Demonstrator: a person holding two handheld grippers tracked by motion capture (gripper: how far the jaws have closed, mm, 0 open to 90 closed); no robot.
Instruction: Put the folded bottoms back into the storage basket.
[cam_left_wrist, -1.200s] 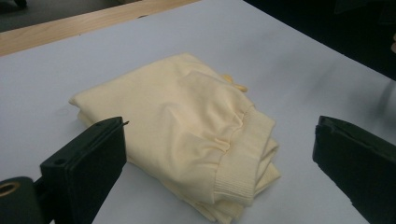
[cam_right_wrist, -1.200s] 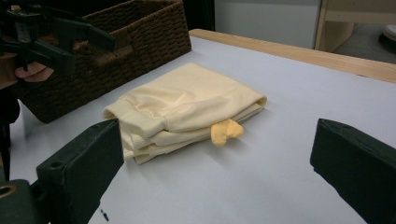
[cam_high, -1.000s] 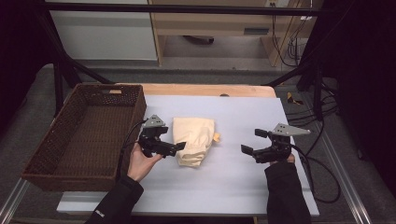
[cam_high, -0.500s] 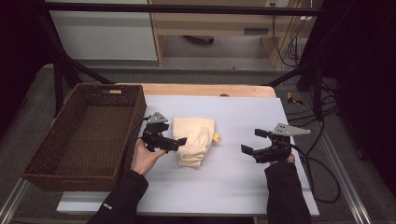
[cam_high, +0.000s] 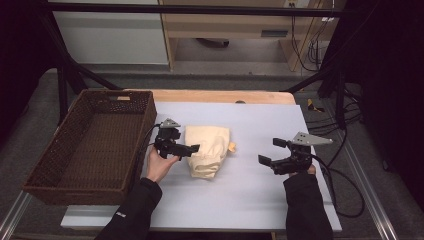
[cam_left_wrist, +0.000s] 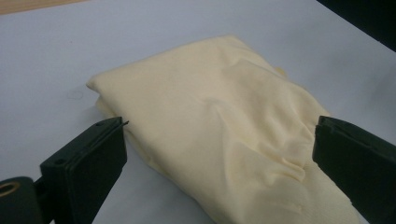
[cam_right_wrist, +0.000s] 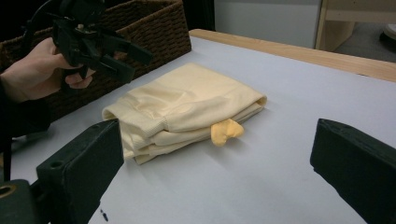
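Closing in: the left tool (cam_high: 192, 148) hovers at the left edge of the folded cream garment (cam_high: 207, 150), jaws spread wide and gripping nothing; the step in hand looks like taking hold of that garment.
Garment's place: it lies flat on the bench (cam_high: 250, 200), just right of the wicker basket (cam_high: 50, 175), with a small yellow tab (cam_right_wrist: 225, 131) poking from under its right side.
Right tool (cam_high: 270, 162): jaws also wide apart and empty, held over bare bench well to the right of the garment.
Best bite: judging from the left gripper view, the jaws straddle the garment's (cam_left_wrist: 224, 135) width; lower until one jaw slides under the stacked folds, so every layer is caught.
Risk: pinching the top layer alone would likely let the fold fall open when lifted.
Likely destination: the basket, which has nothing in it.
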